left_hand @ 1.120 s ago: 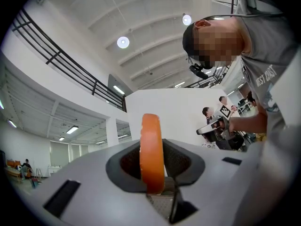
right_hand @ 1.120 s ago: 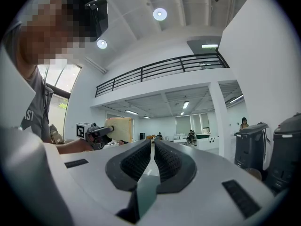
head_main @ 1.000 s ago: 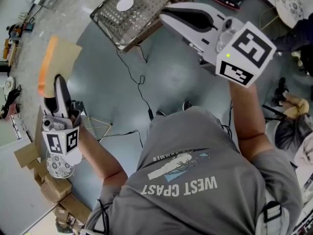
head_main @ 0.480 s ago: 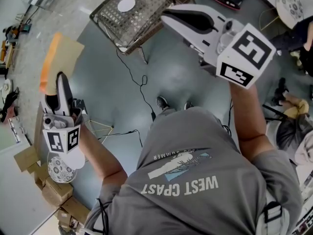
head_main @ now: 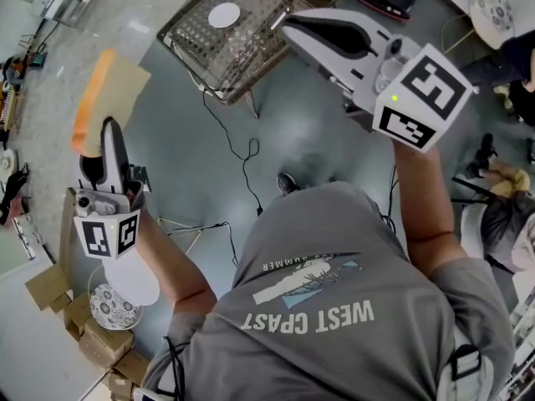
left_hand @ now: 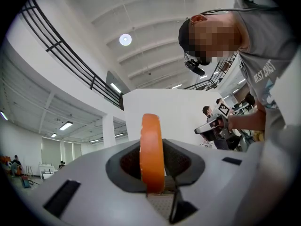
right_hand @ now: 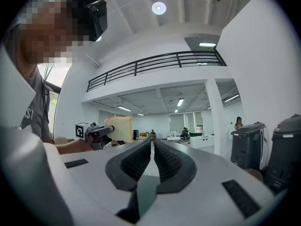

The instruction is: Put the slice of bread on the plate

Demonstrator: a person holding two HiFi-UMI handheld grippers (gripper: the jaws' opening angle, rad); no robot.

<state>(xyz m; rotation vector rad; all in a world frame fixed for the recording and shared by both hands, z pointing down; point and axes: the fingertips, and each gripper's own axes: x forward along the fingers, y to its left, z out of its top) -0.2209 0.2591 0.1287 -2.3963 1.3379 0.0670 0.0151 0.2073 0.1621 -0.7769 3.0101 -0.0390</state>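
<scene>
**Slice of bread** (head_main: 109,98): one piece. It has a flat, pale tan face and a bright orange crust along the edge. From the left gripper view it shows edge-on as an upright orange band.
**Location:** in the air at the left of the scene, above the grey floor (head_main: 180,170) and well apart from the plate.
**Left tool** (head_main: 107,136): clenched on the slice's lower edge, with the slice standing up out of the jaws.
**Right tool** (head_main: 292,27): jaws pressed together with nothing between them, raised at the right.
**Plate** (head_main: 224,14): small, round and white, lying on the perforated desk (head_main: 201,53) at the far side.
**Cable** (head_main: 242,153): black, trailing across the floor.
</scene>
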